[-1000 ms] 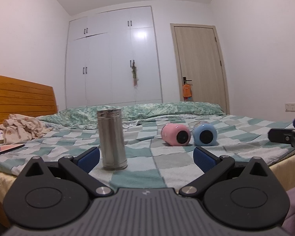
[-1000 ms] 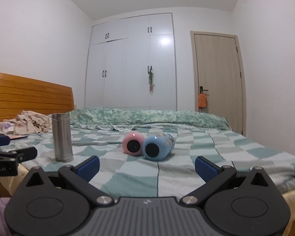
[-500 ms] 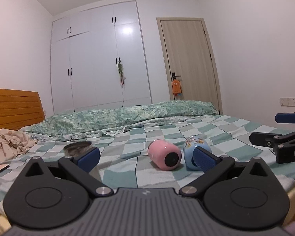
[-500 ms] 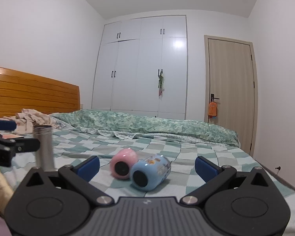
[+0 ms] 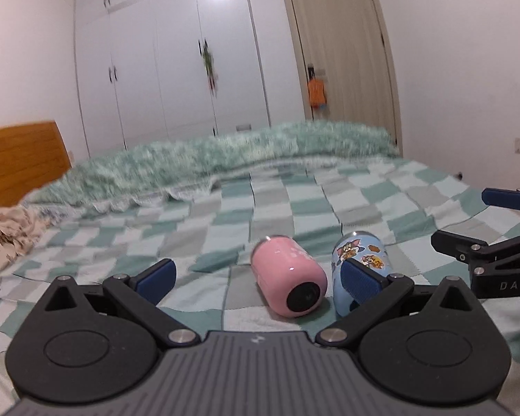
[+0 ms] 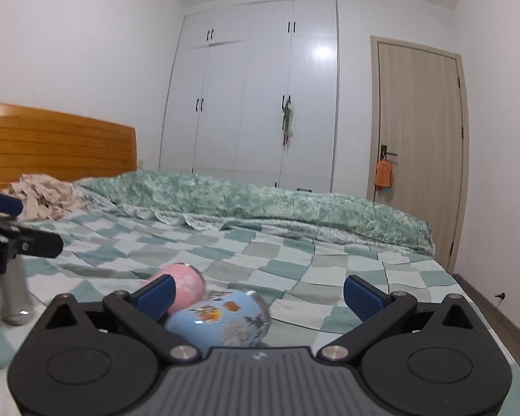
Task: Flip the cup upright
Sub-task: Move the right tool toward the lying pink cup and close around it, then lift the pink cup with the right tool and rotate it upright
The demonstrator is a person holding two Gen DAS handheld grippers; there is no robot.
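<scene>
A pink cup and a blue cartoon-print cup lie on their sides, side by side, on the checked bedspread. My left gripper is open; the pink cup lies between its fingers, and its right fingertip overlaps the blue cup. My right gripper is open just above the blue cup, with the pink cup behind its left fingertip. The right gripper also shows at the right edge of the left wrist view.
A steel tumbler stands upright at the left. Crumpled cloth lies by the wooden headboard. A folded green quilt runs across the bed's far side. A wardrobe and a door stand behind.
Both grippers have moved forward and down toward the two lying cups. The steel tumbler has left the left wrist view. Both stay open.
</scene>
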